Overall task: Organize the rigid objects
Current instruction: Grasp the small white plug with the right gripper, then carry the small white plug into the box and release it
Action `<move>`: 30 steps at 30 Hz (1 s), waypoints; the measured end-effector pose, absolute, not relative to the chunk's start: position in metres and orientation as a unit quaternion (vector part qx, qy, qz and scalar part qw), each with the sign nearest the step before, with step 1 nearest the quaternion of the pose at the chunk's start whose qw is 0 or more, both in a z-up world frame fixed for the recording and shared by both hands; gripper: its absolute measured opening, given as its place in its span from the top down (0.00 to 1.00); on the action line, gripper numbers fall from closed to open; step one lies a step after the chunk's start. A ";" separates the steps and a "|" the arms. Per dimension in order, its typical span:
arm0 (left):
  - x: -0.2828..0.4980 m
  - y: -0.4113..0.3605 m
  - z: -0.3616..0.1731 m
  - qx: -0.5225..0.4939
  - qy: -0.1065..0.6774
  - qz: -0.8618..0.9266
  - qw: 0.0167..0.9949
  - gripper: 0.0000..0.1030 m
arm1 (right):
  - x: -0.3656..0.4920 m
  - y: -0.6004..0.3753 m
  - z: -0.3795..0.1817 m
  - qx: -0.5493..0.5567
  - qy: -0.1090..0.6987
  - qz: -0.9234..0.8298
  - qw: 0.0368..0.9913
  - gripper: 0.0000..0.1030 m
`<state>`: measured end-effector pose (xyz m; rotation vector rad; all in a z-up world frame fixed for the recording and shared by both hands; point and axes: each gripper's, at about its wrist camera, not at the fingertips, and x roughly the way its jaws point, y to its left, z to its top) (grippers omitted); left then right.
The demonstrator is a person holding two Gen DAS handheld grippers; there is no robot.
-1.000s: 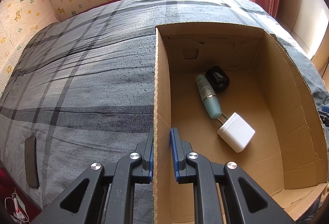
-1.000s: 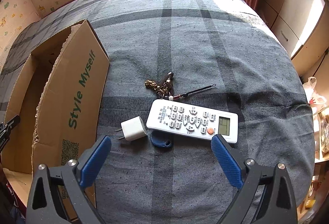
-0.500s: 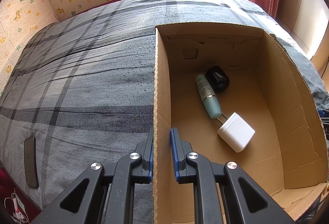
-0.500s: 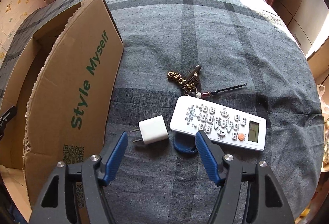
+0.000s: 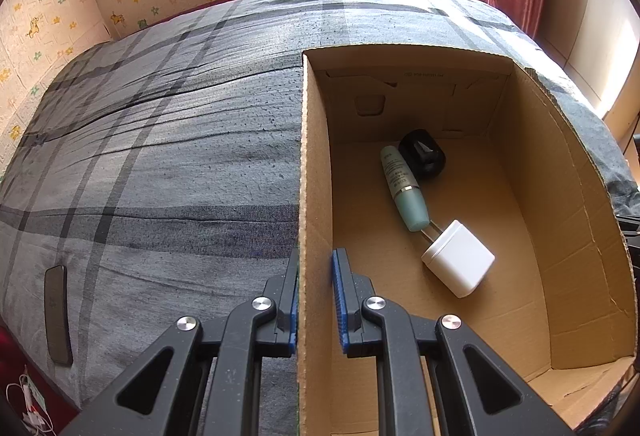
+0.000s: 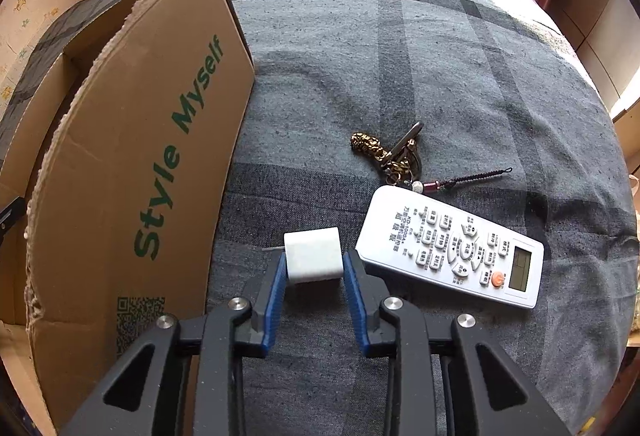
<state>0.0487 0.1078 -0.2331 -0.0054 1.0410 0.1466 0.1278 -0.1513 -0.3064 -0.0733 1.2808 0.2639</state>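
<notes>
We judged the task partly done: a tube [image 5: 402, 188], black item [image 5: 423, 158] and white plug [image 5: 460, 264] lay in the box [image 5: 314, 164], whose wall the left tongs [image 5: 316, 278] clamped. Right tongs [image 6: 314, 272] grasped a charger [image 6: 313, 255] at lower centre; remote [image 6: 452, 246] and keys [image 6: 390, 156] remained on the bed [image 6: 440, 56].

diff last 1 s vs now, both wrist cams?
The right gripper moved forward and left, down to the white charger, narrowing its jaws until they bracket it, apparently touching both sides; the charger is not lifted. The remote and keys stayed put. The left gripper stays clamped on the cardboard box wall; box contents unchanged.
</notes>
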 end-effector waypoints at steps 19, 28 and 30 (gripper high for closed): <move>0.049 0.105 -0.233 0.005 0.497 0.073 0.864 0.85 | 0.115 -0.154 -0.277 -0.035 0.584 0.131 0.801 0.71; 0.048 0.104 -0.232 0.004 0.497 0.073 0.865 0.85 | 0.107 -0.153 -0.242 -0.048 0.571 0.129 0.810 0.71; 0.049 0.105 -0.232 0.004 0.497 0.073 0.865 0.85 | 0.106 -0.152 -0.234 -0.052 0.566 0.131 0.812 0.71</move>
